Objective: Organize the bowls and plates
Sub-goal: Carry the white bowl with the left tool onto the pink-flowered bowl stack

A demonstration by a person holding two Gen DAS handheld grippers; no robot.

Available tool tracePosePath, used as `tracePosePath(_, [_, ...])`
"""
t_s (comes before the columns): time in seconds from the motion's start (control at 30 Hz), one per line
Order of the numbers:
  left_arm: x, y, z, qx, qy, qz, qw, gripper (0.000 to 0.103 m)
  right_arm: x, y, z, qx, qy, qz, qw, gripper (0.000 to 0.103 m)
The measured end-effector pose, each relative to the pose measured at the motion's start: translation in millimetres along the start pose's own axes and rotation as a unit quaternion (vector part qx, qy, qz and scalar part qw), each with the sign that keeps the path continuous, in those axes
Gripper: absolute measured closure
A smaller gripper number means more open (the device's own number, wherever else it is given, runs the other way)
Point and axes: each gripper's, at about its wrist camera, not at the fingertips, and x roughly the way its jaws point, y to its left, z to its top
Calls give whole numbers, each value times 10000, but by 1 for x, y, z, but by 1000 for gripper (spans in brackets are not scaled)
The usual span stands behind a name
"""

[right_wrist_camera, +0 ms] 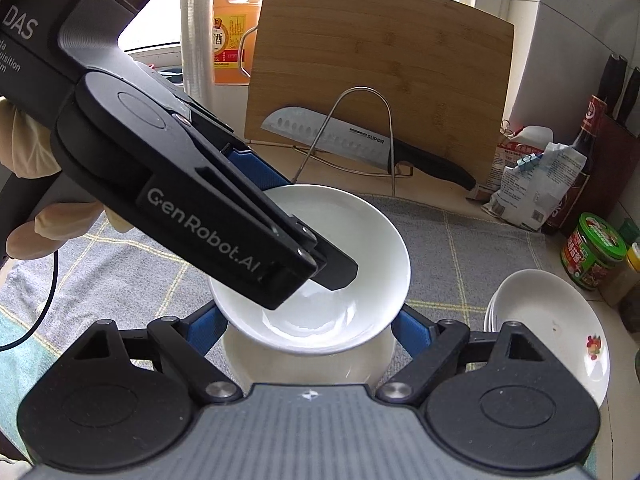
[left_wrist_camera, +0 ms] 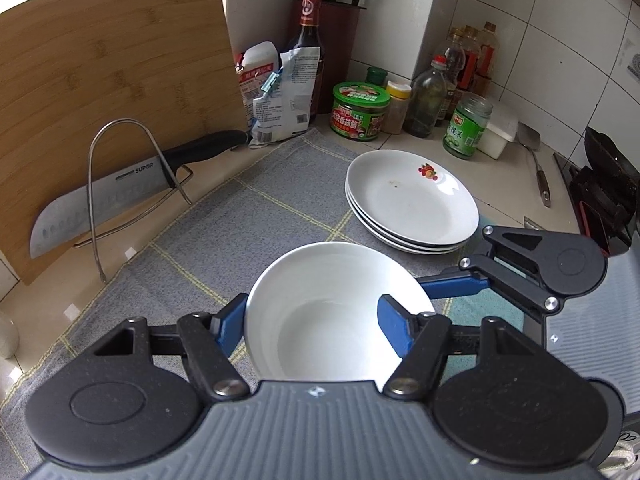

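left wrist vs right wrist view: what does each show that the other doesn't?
Left wrist only: spatula, white box, the oil bottles in the corner.
Right wrist only: orange jug, gloved hand, a second bowl beneath the held one.
Both: white bowl pinched at its wall by the left gripper, plate stack, cutting board, knife.

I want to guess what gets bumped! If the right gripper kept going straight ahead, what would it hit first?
Probably the left gripper, which crosses just ahead while pinching the top white bowl; the right gripper straddles a lower bowl. Depth is unclear.
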Motion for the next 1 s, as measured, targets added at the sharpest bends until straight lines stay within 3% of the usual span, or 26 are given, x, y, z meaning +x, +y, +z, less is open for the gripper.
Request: tracePosePath(1.0, [18, -5, -14, 7, 143, -36, 9999, 35, 5, -2, -12, 76, 219, 138, 9996, 12])
